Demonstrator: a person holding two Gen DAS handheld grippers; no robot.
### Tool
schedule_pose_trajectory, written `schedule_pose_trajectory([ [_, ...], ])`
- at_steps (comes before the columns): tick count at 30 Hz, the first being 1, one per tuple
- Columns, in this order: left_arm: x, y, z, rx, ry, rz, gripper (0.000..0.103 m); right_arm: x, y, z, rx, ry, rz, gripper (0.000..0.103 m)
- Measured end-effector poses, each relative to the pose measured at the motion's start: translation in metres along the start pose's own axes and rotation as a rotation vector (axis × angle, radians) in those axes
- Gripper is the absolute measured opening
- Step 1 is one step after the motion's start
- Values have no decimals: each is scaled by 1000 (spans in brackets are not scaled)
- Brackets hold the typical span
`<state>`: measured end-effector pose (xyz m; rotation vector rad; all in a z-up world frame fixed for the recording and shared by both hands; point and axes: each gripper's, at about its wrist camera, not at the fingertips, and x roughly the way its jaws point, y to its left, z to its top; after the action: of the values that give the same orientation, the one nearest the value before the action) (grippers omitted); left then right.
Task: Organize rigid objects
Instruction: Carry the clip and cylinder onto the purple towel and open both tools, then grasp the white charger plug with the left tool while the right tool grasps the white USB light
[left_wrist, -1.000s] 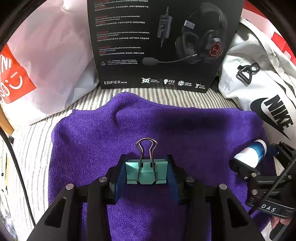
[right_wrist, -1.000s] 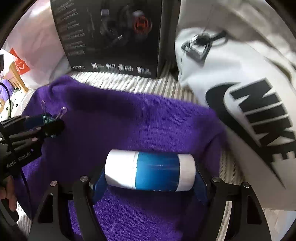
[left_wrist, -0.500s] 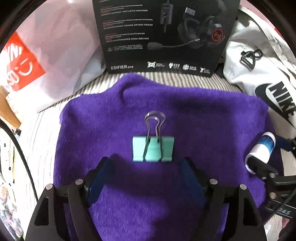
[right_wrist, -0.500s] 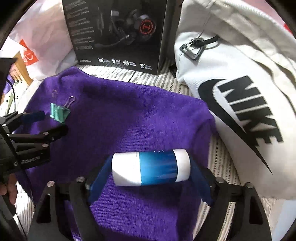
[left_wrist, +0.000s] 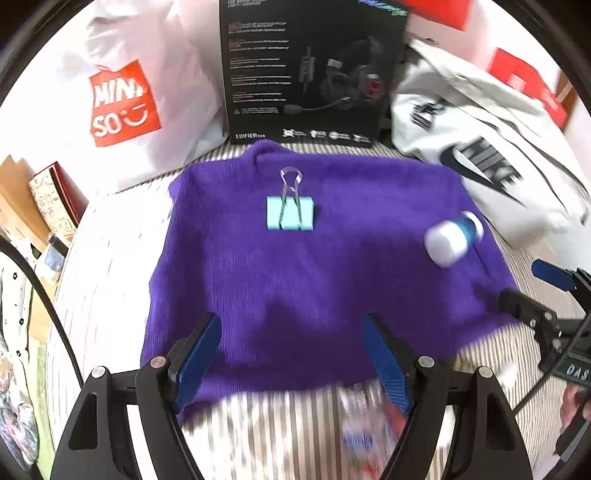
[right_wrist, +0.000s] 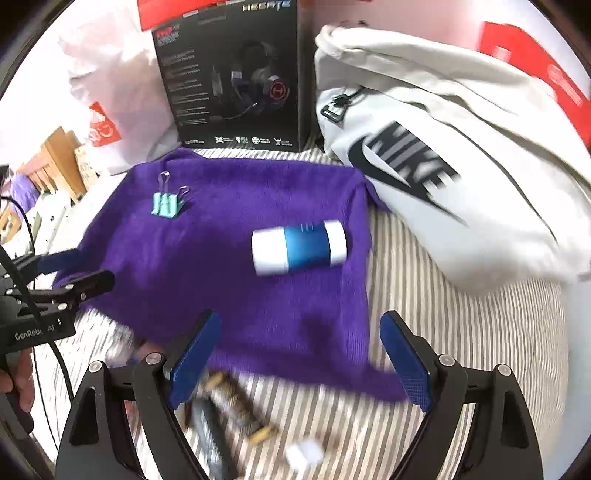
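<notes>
Currently listed: left gripper (left_wrist: 291, 354), jaws spread wide, nothing between them, held low over the near edge of the purple towel (left_wrist: 314, 266). Right gripper (right_wrist: 301, 354), likewise spread and empty, at the towel's near right corner. Mint binder clip (left_wrist: 290, 218): flat on the towel's far part, wire handles toward the headset box (left_wrist: 310, 70). Blue-and-white bottle (right_wrist: 299, 246): on its side on the towel's right part, well apart from the clip. White Nike bag (right_wrist: 443, 147): right of the towel. Striped sheet (right_wrist: 461, 332) beneath. A hand (right_wrist: 18, 373) grips the left tool's handle.
</notes>
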<state>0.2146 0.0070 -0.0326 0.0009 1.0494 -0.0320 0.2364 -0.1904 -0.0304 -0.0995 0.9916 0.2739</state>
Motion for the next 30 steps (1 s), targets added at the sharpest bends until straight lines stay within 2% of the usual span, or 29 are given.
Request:
schedule_pose_trajectory([
  [6,-37,-9,-63,43,-6,-34,77,-24,-2,-52,52,-2,69,88],
  [12,-56,-19,-125,13,0,-41,77,-40,-3,-96,103,0,27,88],
  [15,-57,-26,-141,10,-4,-72,77,-53,-6,-113,123,2,9,88],
  [21,-46,-43,-157,56,6,-18,77,-67,-11,-131,156,-29,23,88],
  [28,-41,-46,-163,70,-3,-13,61,-66,-14,-142,144,-14,-4,88],
  [30,-42,-44,-162,59,-14,-43,42,-64,-17,-144,153,-13,6,88],
])
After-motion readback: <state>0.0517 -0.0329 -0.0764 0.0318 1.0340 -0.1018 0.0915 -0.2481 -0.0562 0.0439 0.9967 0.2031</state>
